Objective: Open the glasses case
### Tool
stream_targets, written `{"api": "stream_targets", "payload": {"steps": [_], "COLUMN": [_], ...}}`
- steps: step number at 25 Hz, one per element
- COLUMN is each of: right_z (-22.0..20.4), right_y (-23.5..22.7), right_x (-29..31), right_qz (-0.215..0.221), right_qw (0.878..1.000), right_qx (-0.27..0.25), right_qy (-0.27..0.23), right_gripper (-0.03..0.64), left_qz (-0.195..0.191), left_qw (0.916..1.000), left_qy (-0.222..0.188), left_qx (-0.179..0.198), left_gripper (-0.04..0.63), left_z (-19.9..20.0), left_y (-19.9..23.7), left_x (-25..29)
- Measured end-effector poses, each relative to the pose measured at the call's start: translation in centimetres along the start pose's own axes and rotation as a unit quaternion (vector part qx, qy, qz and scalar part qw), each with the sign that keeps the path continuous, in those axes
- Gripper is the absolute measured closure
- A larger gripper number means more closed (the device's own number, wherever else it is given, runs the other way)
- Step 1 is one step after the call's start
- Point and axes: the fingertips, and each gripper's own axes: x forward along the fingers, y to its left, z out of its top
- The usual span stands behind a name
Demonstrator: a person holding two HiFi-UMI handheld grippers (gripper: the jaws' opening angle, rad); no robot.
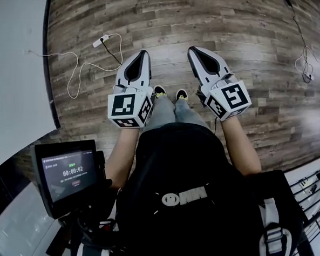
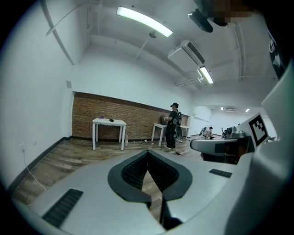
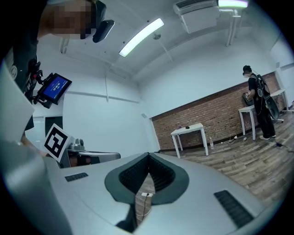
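Note:
I cannot make out a glasses case for certain. A small dark thing [image 2: 111, 120] lies on a far white table [image 2: 109, 123] by the brick wall, too small to identify; the right gripper view shows that table [image 3: 190, 130] too. My left gripper [image 1: 143, 53] and right gripper [image 1: 192, 48] are held side by side at waist height over the wooden floor, pointing forward. Both are shut and hold nothing. The left gripper's tips [image 2: 147, 151] meet, as do the right gripper's tips [image 3: 148, 155].
A white charger with a cable [image 1: 101, 40] lies on the floor ahead left. More cables [image 1: 306, 63] lie at the right. A white surface [image 1: 11, 80] borders the left. A screen [image 1: 70, 172] hangs at my chest. Another person [image 2: 173, 131] stands at a second table.

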Motion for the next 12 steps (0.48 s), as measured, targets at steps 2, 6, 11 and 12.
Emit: {"api": "stream_targets", "payload": {"steps": [2,6,11,12], "right_z": [0.0,0.2,0.5,0.6], "right_y": [-0.3,-0.8,-1.4,-1.7], "right_x": [0.9,3.9,8.4,9.4], "right_qz": [0.003,0.003,-0.018,-0.024], "right_qw": [1.000,1.000,1.000,1.000], "right_qx": [0.002,-0.005,-0.005,-0.002], "right_qy": [0.001,0.004,0.009,0.011], "right_gripper": [0.614,0.614,0.614,0.614], "left_qz": [-0.001,-0.003,-0.017,-0.019], "left_qw": [1.0000,1.0000,0.9998,0.9998], "left_qy": [0.000,-0.005,-0.008,-0.009], "left_qx": [-0.002,-0.007,-0.003,-0.006], "left_gripper": [0.591,0.591,0.591,0.591], "left_z": [0.2,0.7,1.8,2.1], "left_y": [0.8,3.4,7.2,8.0], "left_x": [0.7,2.6,4.8,5.2]}}
